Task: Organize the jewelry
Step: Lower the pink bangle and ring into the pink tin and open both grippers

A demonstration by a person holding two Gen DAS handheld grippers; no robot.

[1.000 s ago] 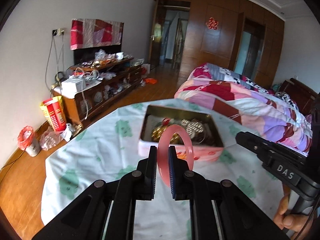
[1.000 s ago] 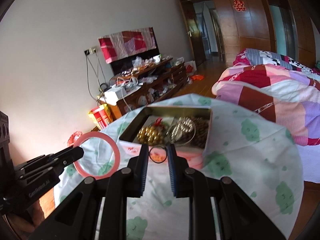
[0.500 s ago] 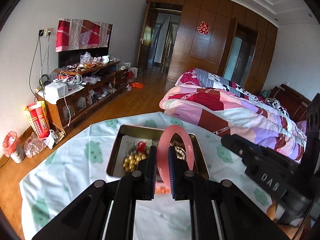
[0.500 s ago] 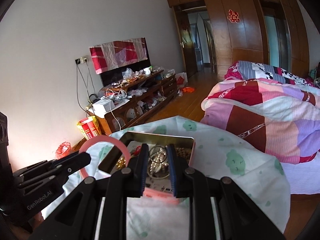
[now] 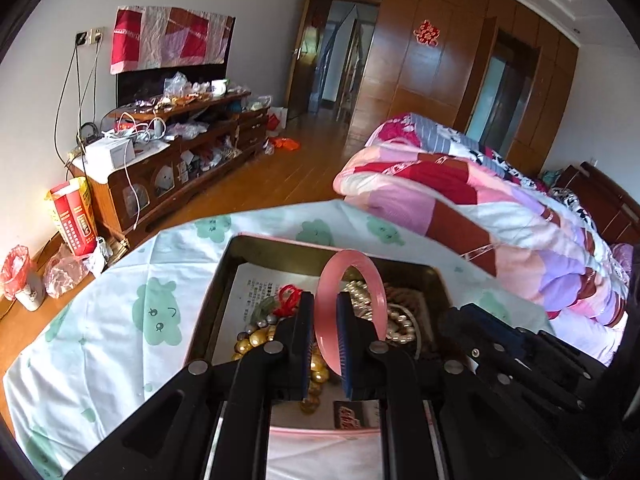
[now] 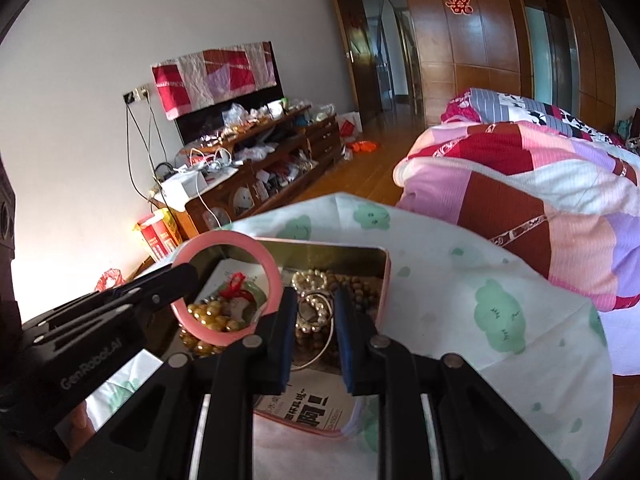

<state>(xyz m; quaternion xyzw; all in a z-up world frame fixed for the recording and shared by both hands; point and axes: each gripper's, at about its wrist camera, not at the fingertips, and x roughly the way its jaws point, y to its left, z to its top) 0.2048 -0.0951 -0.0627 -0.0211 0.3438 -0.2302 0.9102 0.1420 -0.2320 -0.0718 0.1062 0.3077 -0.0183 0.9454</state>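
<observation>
left gripper [image 5: 325, 316] clamping pink bangle [image 5: 352, 276] above tin [image 6: 382, 276] rim, right gripper [image 6: 314, 312] closed

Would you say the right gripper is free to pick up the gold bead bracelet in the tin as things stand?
Probably not directly: the right gripper already looks shut on a thin ring, and the pink bangle in the left gripper hangs over the gold bead bracelet in the tin.

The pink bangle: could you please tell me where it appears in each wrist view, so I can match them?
Left wrist: pink bangle at lower centre, edge-on, clamped in the left tool over the tin.
Right wrist: bangle at centre left, seen as a full ring on the left tool's tip.
Shared landmark: the gold beads in the tin.
</observation>
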